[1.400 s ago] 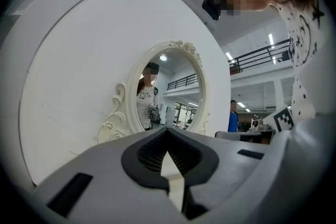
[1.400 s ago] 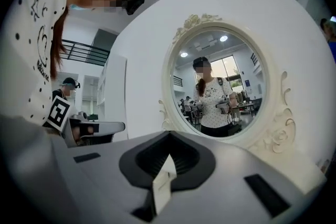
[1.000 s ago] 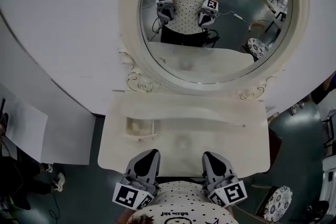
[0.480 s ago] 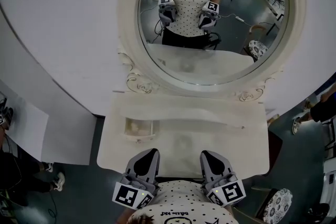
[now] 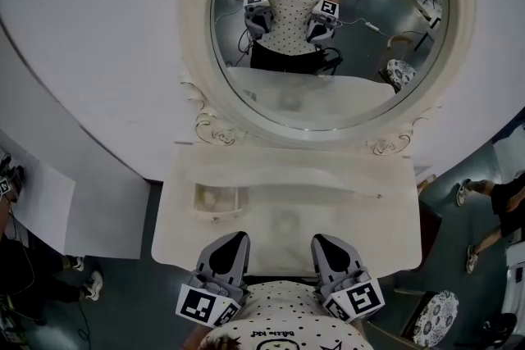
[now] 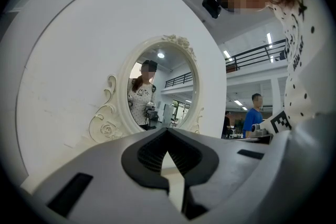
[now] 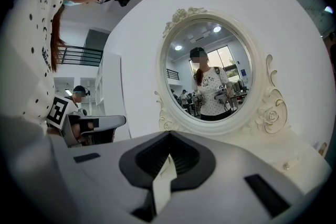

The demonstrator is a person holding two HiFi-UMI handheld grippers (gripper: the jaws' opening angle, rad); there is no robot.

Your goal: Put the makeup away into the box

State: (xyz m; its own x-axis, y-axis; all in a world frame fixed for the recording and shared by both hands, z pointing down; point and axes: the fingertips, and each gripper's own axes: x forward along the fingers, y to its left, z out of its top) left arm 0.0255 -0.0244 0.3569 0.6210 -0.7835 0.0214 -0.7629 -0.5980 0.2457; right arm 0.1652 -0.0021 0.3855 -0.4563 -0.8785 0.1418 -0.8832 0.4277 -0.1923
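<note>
The box, a small open tray holding pale items too washed out to identify, sits at the left of a white dressing table at the centre of the head view. Behind the table, a broad white curved panel fills the upper left of the frame. On the panel hangs an oval mirror in an ornate cream frame, which reflects a person in a dotted shirt holding both tools at chest height. On the tabletop, a faint round shape lies near the middle, to the right of the box and apart from it. It cannot be told whether it is makeup. At the bottom edge, the left gripper and right gripper hover side by side over the near edge of the table. Each is clenched with its tips meeting and nothing between them. A patterned stool stands at lower right.
</note>
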